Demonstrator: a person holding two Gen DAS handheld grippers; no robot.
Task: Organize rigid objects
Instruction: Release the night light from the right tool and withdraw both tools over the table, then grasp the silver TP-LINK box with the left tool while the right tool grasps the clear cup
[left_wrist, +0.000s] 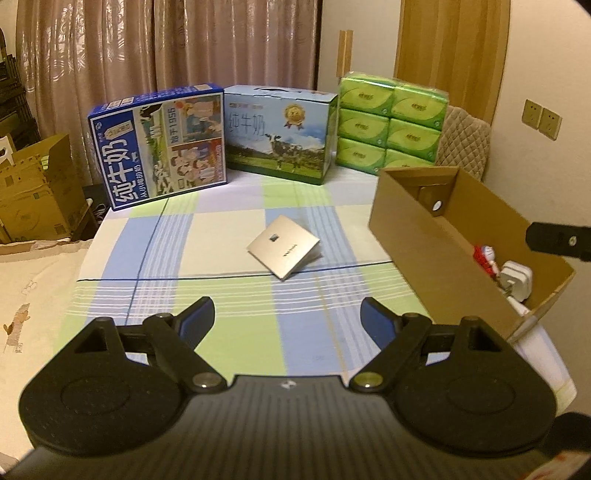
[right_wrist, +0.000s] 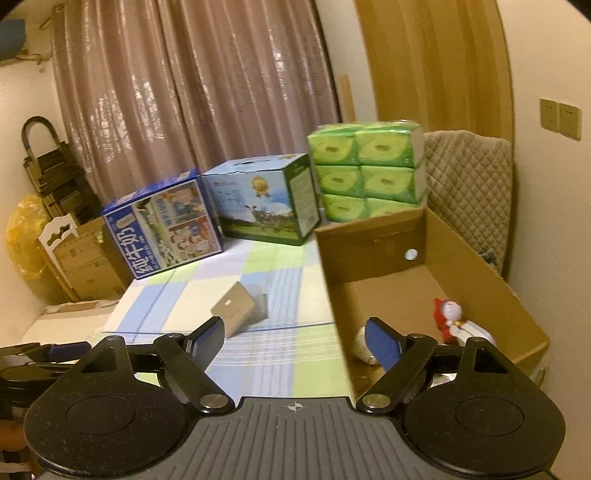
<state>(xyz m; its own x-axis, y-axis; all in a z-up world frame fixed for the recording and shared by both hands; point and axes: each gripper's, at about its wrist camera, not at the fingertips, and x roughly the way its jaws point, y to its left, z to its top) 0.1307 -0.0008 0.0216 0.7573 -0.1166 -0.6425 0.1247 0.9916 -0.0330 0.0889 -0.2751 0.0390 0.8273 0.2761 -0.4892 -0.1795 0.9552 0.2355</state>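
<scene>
Both tools, left (left_wrist: 286, 317) and right (right_wrist: 293, 338), hang released and empty. Ahead, mid-bed (left_wrist: 207, 236), lies the gold booklet (left_wrist: 283, 248), beside the box (left_wrist: 417, 236): probably light, stiff, slick; pinch its raised edge.

A checked tablecloth (left_wrist: 177, 251) in pale blue, green and cream carries a gold booklet (left_wrist: 282, 246), a brown cardboard box (left_wrist: 424, 236), blue milk cartons (left_wrist: 159, 147) and green tissue packs (left_wrist: 391, 122).
</scene>
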